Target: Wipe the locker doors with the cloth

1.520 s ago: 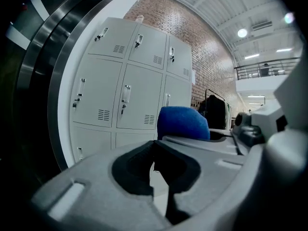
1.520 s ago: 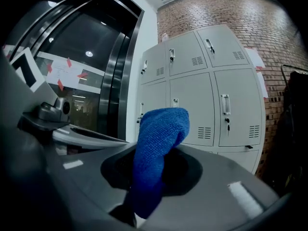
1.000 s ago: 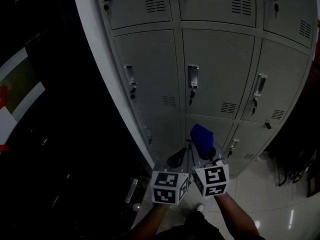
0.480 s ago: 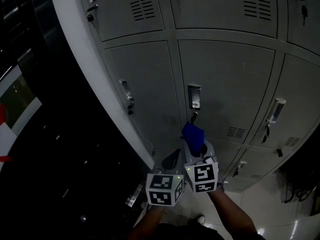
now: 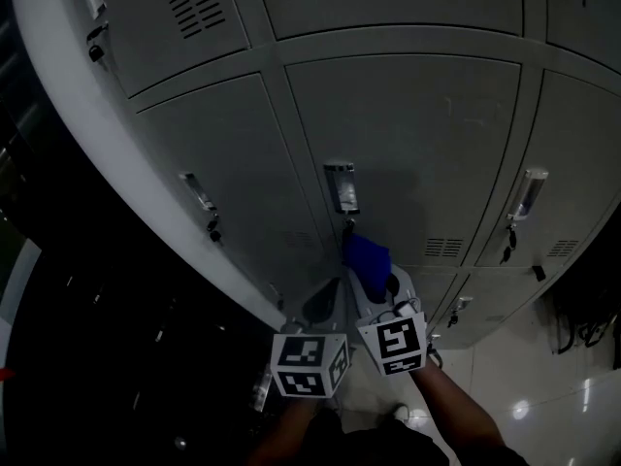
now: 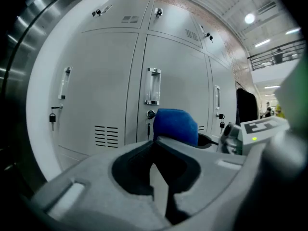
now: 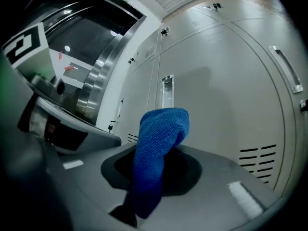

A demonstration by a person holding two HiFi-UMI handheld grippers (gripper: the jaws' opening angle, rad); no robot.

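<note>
Both closed: right claw (image 7: 153, 186) grips cloth (image 7: 161, 138) pointing lengthwise at locker door (image 5: 427, 134), left claw (image 6: 158, 170) empty.

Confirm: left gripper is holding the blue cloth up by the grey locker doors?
Wrong gripper: the right gripper holds the blue cloth by the grey locker doors, as the right gripper view shows. The left gripper has its jaws together on nothing.

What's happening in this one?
A person stands before grey lockers with a gripper in each hand. The right gripper is shut on a blue cloth, held toward the middle locker door just below its handle. The left gripper is shut and empty beside it. Whether the cloth touches the door can't be told.
</note>
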